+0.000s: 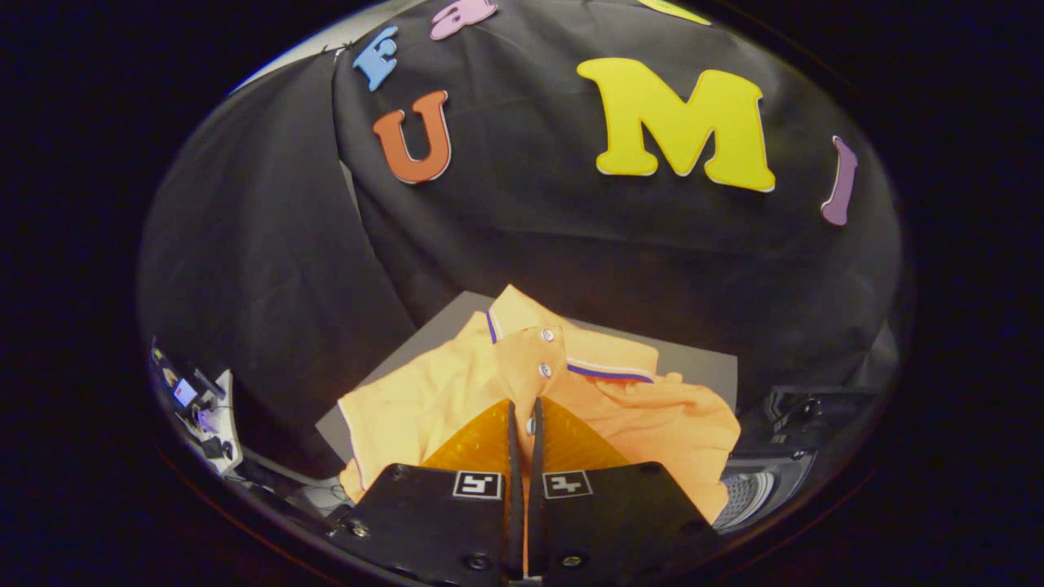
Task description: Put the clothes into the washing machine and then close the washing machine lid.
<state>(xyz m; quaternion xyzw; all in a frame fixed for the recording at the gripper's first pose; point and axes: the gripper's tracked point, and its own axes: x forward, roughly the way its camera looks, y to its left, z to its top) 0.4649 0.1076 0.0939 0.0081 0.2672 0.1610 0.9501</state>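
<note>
while the shirt is pinched but not yet loaded: early stage of the laundry task

item 1, gripper [522, 416]: fingers drawn nearly together, only a thin slit between them, with a fold of orange cloth showing in that slit. judged to be clamped on the shirt at its button placket.

item 2, orange polo shirt [424, 391]: the task's clothing. lies crumpled on a grey board [701, 363], collar with white and blue trim turned up beyond the fingers, two white buttons visible just ahead of the fingertips, a sleeve spread to one side. much of the body still rests on the board.

item 3, washing machine [767, 481]: a dark appliance just beside the shirt's edge, with what looks like a perforated drum visible, so the lid seems to be up; partly hidden, not certain.

progress: grasp made, as far as can be judged. remaining: lift the shirt, carry it over to the drum, drop it in, close the lid.

writing: no brand or readable text on the shirt or machine. square black-and-white marker patterns sit on the gripper body; they are not legible words.
</note>
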